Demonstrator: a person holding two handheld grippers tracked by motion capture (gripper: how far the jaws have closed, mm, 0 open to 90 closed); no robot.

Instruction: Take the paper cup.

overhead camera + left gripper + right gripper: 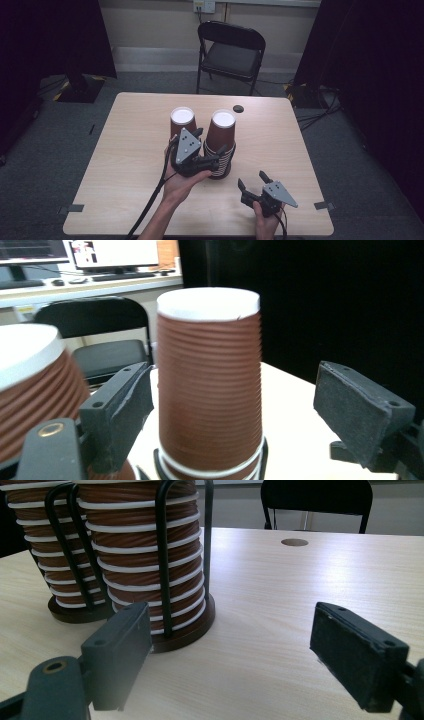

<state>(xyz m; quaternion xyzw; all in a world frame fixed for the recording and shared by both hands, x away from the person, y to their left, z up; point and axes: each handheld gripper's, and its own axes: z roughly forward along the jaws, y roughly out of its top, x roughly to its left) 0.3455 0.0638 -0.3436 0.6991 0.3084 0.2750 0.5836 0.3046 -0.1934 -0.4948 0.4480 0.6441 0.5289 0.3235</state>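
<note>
Two stacks of upside-down brown ribbed paper cups stand mid-table, each in a black wire holder on a round base. In the left gripper view the top cup of the right stack (pixel 222 131) (pixel 210 385) rises between the jaws of my left gripper (pixel 207 146) (pixel 232 377). Its pads (pixel 120 410) stand off the cup's sides, so it is open. The left stack (pixel 182 122) (pixel 30 370) sits just beside its left jaw. My right gripper (pixel 252 179) (pixel 230 620) rests low near the front right of the table, open and empty, facing the stacks' bases (pixel 185 630).
The light wooden table (pixel 280 145) has a small round hole (pixel 238 108) (pixel 294 542) near its far edge. A black folding chair (pixel 231 52) stands behind the table. Black curtains hang at both sides, and cables lie on the floor at the right.
</note>
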